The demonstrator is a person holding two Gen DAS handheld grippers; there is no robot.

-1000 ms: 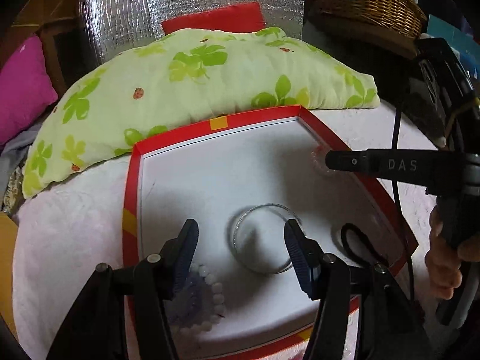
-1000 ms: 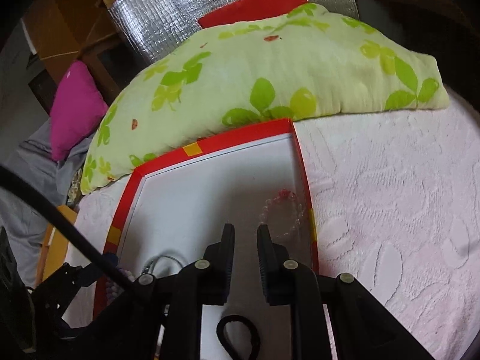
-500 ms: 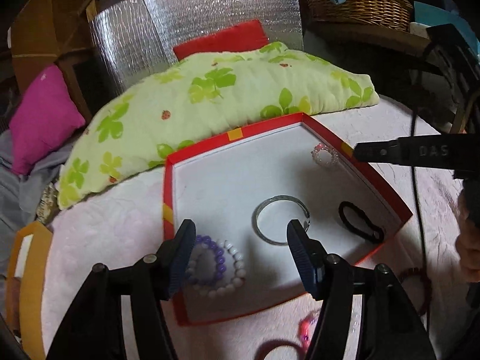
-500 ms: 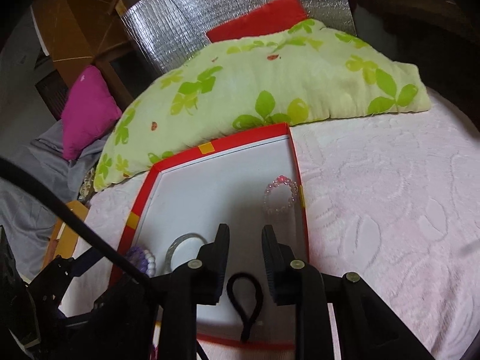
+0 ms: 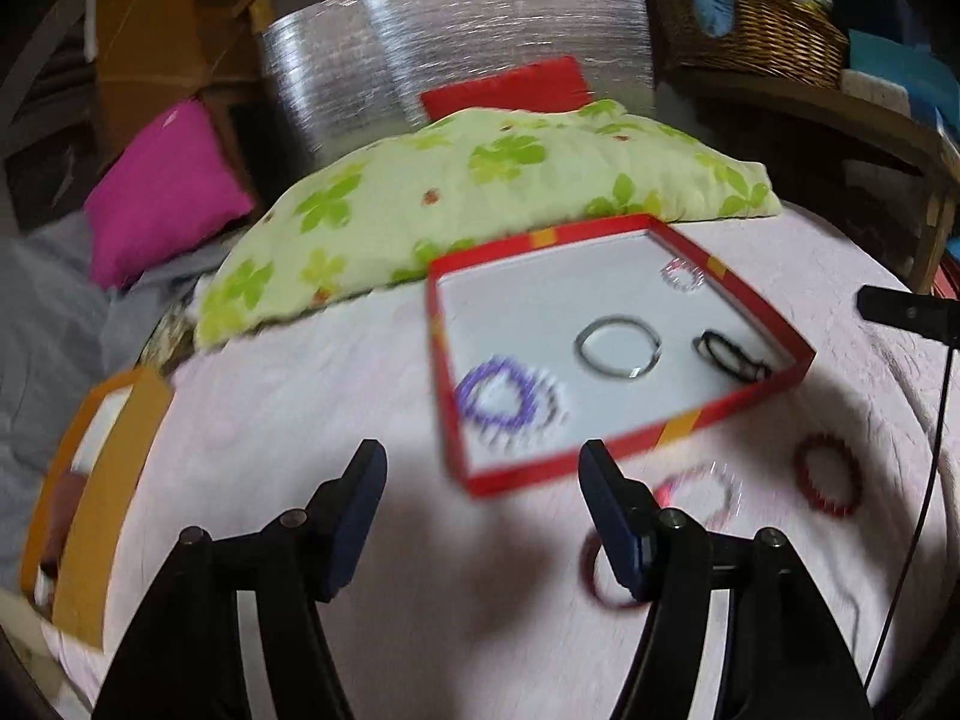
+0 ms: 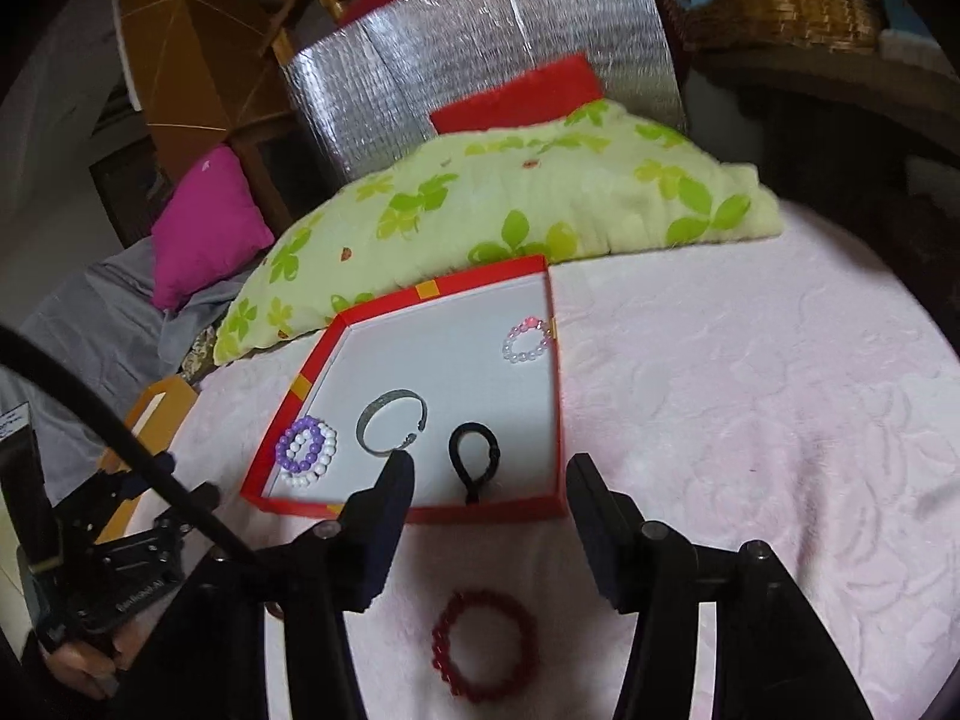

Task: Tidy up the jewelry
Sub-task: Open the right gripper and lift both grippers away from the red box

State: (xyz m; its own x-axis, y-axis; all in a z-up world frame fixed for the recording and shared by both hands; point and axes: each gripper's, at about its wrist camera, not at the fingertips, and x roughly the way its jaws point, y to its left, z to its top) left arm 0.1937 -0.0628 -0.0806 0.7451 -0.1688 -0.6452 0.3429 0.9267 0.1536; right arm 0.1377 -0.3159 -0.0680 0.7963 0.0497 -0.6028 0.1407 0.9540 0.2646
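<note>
Both tongs angling down over pink bedspread [image 6: 750, 420], short of red tray [image 6: 543, 507]. Right tongs [image 6: 489, 483] opening, nothing between; left tongs [image 5: 480, 468] opening too, empty. Dark red bead bracelet [image 6: 483, 645] lying loose below right tongs, open bedspread around. Silver bangle [image 6: 393, 423], black loop [image 6: 474, 456], purple-white beads [image 6: 306, 450], pink beads [image 6: 528, 339] sitting inside tray.
</note>
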